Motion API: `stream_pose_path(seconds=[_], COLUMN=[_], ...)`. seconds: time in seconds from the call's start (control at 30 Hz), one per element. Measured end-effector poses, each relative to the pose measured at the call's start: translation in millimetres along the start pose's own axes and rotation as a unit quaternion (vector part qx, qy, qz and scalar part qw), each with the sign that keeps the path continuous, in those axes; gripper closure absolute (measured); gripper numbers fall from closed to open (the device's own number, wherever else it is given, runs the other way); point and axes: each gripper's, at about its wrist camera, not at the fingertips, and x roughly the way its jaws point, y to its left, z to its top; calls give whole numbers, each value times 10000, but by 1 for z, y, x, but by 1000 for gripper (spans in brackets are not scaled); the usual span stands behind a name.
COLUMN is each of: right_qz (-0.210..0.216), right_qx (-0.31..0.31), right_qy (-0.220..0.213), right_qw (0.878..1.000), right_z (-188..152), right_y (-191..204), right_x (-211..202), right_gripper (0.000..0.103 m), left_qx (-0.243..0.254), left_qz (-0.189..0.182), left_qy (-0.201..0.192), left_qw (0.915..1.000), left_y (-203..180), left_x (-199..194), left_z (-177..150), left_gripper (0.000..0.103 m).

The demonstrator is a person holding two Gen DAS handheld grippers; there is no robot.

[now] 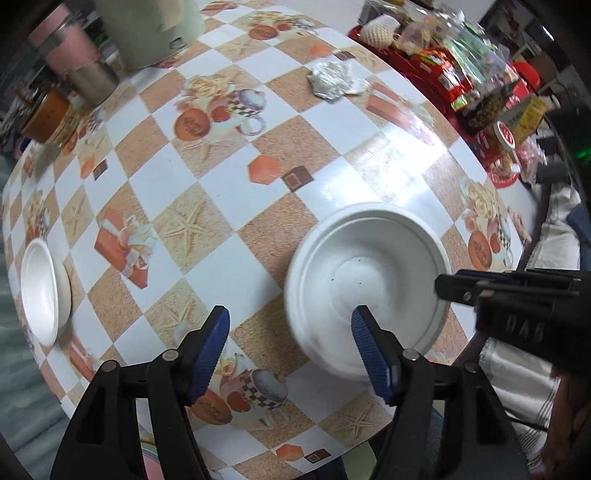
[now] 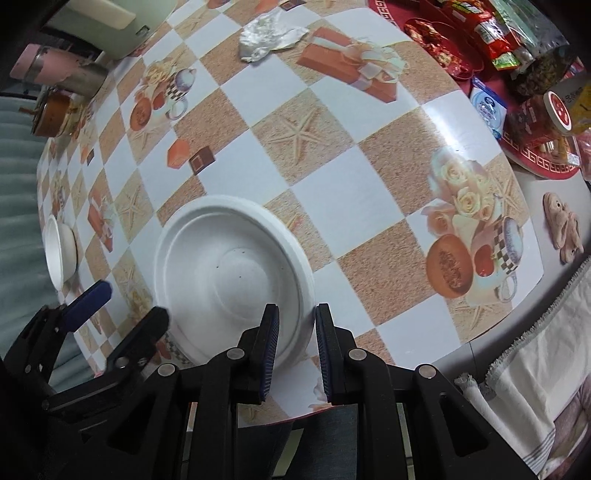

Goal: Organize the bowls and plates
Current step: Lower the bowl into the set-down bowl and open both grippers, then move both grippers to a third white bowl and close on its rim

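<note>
Two dishes unstacked: pinching large bowl rim with right gripper, left gripper gaping, small bowl waiting.

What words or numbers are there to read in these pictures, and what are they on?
"DAB" (my best reading): raised letters on the black body of the right gripper.
Snack packets, blue-and-white box, red-lidded jar: print too blurred to read.
White plate: no writing.

A crumpled foil wad lies on the checkered tablecloth (starfish print); snack packets crowd a red tray.
</note>
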Motion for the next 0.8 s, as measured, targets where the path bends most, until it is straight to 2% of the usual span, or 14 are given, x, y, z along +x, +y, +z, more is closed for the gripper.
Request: stream_pose_path(seconds=[0.03, 0.07, 0.1, 0.13, 0.3, 0.43, 0.7, 0.8], right_qz=[-16, -68, -111, -148, -263, -260, -209, -201], right_qx=[38, 100, 130, 165, 279, 166, -800, -1217], right_qy=[-5, -31, -82, -188, -443, -577, -522, -423], right_qw=[10000, 9999, 9998, 9996, 9983, 9979, 9952, 9915], right_z=[2, 3, 4, 4, 10, 18, 28, 28], right_y=[-3, -6, -8, -10, -8, 13, 111, 154], right_x=[-1, -2, -4, -7, -22, -30, -26, -16], right_gripper=[55, 35, 6, 3, 3, 3, 3, 3], left_qx=[-104, -169, -244, -332, -616, -912, -1772, -2167], left_qz=[-59, -93, -132, -186, -196, -84, 218, 382], left_qy=[-33, -67, -110, -163, -345, -496, -627, -640], left_qw=[9999, 9998, 9996, 9991, 9973, 9946, 9819, 9734], left_y=[6, 10, 15, 22, 49, 80, 165, 206], left_x=[-3, -4, -7, -11, -24, -34, -41, -41], left_z=[-1, -2, -2, -4, -11, -18, -41, -52], left_gripper=[26, 25, 24, 24, 23, 23, 23, 23])
